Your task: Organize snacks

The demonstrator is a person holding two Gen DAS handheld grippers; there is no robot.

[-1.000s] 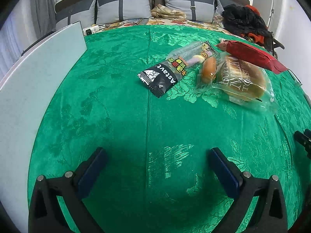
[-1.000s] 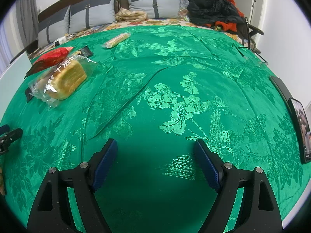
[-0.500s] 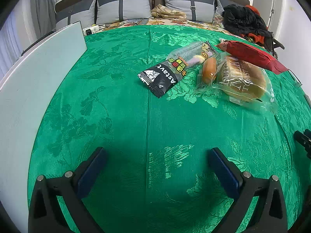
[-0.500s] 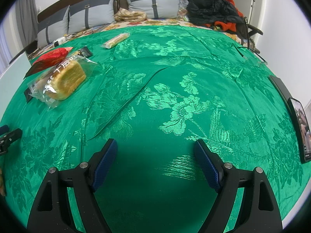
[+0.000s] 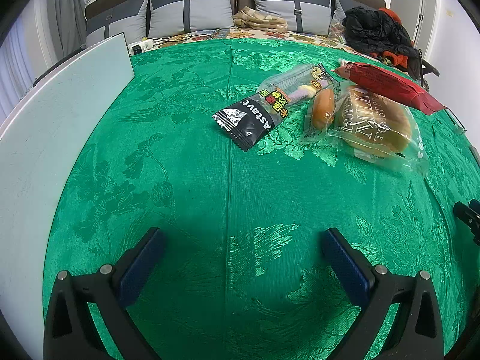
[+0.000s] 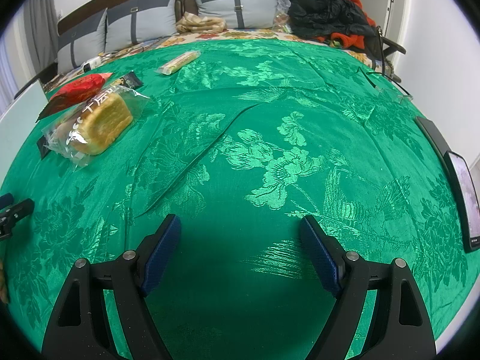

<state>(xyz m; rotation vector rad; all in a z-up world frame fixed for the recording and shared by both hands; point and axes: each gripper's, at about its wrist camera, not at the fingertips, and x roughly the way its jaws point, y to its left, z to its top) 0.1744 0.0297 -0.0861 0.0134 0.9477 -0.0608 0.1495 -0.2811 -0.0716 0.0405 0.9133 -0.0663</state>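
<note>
The snacks lie in a loose cluster on the far right of the green cloth in the left wrist view. The black wrapper (image 5: pixel 246 119) is nearest, flat and light, likely slippery film; its crimped ends give the best pinch. Its far end touches a clear candy bag (image 5: pixel 295 85), crinkly and soft. Just right of these sits a small bun (image 5: pixel 322 108) in clear film, partly under the edge of the bagged loaf (image 5: pixel 375 123). Both are soft and would crush, so the loose plastic at the bag ends looks safer to grip than the bread itself. The red packet (image 5: pixel 387 85) lies behind the loaf, seemingly touching it, though overlap is hard to judge here. One long pale snack stick (image 6: pixel 178 62) lies apart, farther back in the right wrist view.

The left gripper (image 5: pixel 240 255) hangs released and empty over bare cloth, well short of the cluster. The right gripper (image 6: pixel 240 240) is likewise spread wide, holding nothing.

There is ample open cloth between grippers and snacks. A pale board (image 5: pixel 60 120) bounds the left edge; a phone (image 6: pixel 463 198) lies at the right edge, and a cloth ridge (image 6: pixel 195 162) may snag sliding packets.
</note>
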